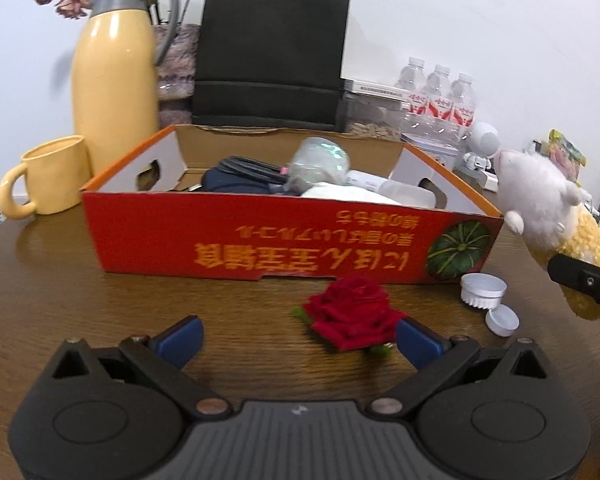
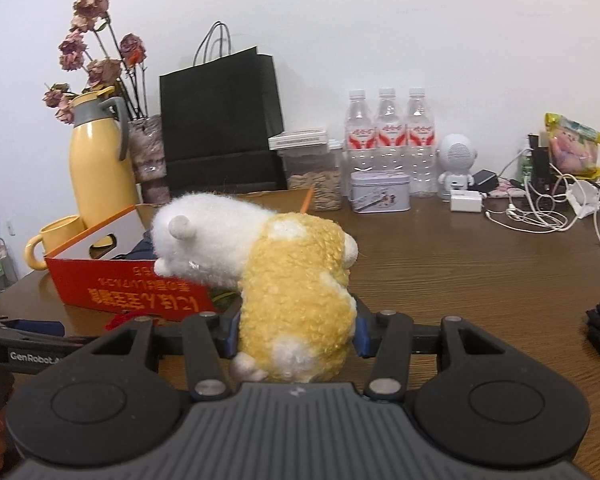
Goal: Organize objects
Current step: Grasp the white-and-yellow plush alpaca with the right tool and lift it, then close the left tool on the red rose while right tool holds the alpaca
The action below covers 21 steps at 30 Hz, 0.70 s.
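Note:
A red cardboard box (image 1: 284, 240) (image 2: 132, 288) with several items inside stands on the brown table. In front of it lies a red rose (image 1: 352, 312). My left gripper (image 1: 298, 338) is open just short of the rose, whose right side touches the right blue pad (image 1: 416, 340). My right gripper (image 2: 296, 330) is shut on a yellow and white plush toy (image 2: 284, 276) (image 1: 548, 216), held above the table at the box's right end, with its white head over the box corner.
Two white caps (image 1: 484, 290) lie right of the rose. A yellow mug (image 1: 48, 178) and yellow jug (image 1: 114, 68) stand left of the box, a black paper bag (image 1: 272, 52) behind it. Water bottles (image 2: 388, 136), a tin (image 2: 380, 192) and cables (image 2: 540, 208) crowd the back right.

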Motion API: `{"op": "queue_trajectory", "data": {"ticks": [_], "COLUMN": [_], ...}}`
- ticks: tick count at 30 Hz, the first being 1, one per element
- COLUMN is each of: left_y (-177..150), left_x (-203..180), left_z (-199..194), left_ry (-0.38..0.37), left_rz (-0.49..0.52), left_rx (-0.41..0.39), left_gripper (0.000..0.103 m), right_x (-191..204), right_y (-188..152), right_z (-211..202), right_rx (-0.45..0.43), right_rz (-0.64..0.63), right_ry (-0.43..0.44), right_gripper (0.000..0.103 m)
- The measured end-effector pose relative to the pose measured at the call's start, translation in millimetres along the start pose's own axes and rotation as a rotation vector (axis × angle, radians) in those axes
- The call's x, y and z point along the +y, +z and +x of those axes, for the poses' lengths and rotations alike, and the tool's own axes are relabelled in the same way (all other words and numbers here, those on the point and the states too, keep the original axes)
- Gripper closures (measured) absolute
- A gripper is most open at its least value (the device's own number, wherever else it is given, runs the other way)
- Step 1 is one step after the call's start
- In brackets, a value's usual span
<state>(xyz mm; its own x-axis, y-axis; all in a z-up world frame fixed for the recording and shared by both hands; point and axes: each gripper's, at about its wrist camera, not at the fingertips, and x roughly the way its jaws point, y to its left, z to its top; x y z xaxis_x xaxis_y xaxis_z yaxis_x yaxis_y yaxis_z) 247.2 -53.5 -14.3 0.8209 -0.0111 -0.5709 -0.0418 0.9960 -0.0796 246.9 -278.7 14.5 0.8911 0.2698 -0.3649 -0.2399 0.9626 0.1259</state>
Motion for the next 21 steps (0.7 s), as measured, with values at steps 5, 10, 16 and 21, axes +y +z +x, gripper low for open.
{"op": "queue_trajectory", "data": {"ticks": [5, 10, 16, 21], "left_y": [5.3, 9.9, 8.4, 8.5], "left_x": [-14.1, -16.4, -16.9, -15.6], "left_z": [14.5, 25.5, 22.4, 15.7], "left_ry": [0.061, 0.063, 0.011, -0.062], "left_rz": [-0.013, -0.059, -0.063, -0.061], "left_rx": [0.014, 0.036, 0.023, 0.016], "left_gripper": [0.0, 0.002, 0.045, 0.056], "right_x": [-1.9, 0.3, 4.2, 5.2], "right_y": [-0.1, -1.9, -3.3, -3.7], "right_z": [0.1, 1.9, 1.4, 1.0], "right_rx": [-0.003, 0.004, 0.004, 0.003], "right_rz": [0.003, -0.009, -0.03, -0.038], "right_ry": [-0.009, -0.014, -0.018, -0.019], "right_gripper": [0.052, 0.052, 0.052, 0.052]}}
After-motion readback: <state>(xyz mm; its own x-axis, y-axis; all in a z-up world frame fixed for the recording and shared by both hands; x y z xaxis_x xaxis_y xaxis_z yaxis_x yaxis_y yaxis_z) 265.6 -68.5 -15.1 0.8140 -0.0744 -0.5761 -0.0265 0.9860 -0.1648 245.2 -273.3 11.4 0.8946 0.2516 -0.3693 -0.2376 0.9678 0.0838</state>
